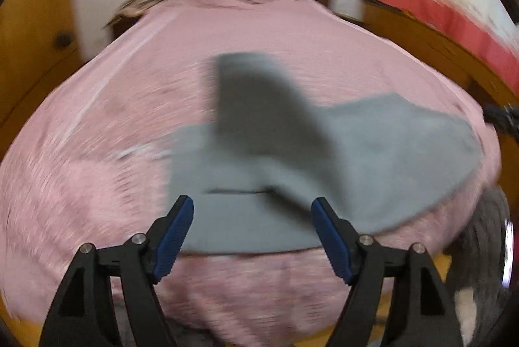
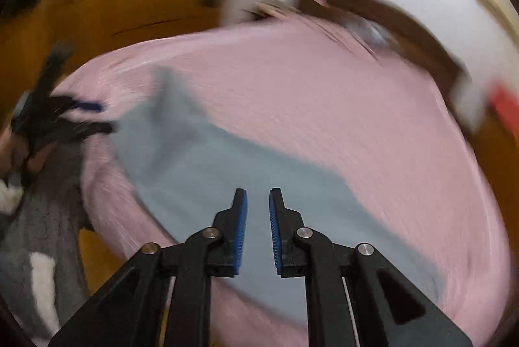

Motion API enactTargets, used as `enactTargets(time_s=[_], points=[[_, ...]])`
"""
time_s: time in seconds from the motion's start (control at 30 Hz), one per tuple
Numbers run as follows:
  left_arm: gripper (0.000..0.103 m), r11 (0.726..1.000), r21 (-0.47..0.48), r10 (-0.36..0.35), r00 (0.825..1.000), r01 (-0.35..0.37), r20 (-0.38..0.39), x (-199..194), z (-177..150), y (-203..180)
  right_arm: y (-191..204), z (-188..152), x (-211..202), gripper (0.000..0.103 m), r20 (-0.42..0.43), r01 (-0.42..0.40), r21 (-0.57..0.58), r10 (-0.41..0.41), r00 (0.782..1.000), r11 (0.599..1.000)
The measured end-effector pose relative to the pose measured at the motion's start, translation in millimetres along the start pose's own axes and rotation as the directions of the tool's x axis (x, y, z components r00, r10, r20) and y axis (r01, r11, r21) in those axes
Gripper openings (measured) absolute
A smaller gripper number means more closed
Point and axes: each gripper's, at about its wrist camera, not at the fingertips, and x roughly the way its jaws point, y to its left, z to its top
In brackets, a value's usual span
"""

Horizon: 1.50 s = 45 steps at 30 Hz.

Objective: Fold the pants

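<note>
Left wrist view: my left gripper [image 1: 252,206] gapes wide, nothing between its blue pads, above the near hem of the grey fabric pants [image 1: 373,158], which lie on the pink-covered bed [image 1: 97,152] with one darker flap raised. Pink cover lies open beyond the pants. Right wrist view: my right gripper [image 2: 258,200] shows a narrow gap, holding nothing, above the pants' near edge.

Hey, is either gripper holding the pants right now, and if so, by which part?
Neither. The left gripper is wide open above the grey pants; the right gripper shows a narrow empty gap.
</note>
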Motion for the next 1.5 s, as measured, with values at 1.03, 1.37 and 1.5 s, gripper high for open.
enactTargets(time_s=[1.03,1.37,1.5], points=[[0.080,0.899,-0.420,-0.090,0.991,0.122,0.097,-23,-32,150,219,28,162,0.016,0.163,0.223,-0.698,-0.153,0.975,0.681],[0.080,0.905,-0.407,-0.094,0.991,0.124,0.094,-23,-26,146,224,30,167,0.003,0.189,0.235,-0.705,-0.142,0.972,0.669],[0.080,0.902,-0.414,-0.094,0.991,0.126,0.097,-20,-27,146,228,42,142,0.003,0.250,0.225,-0.678,-0.068,0.966,0.700]])
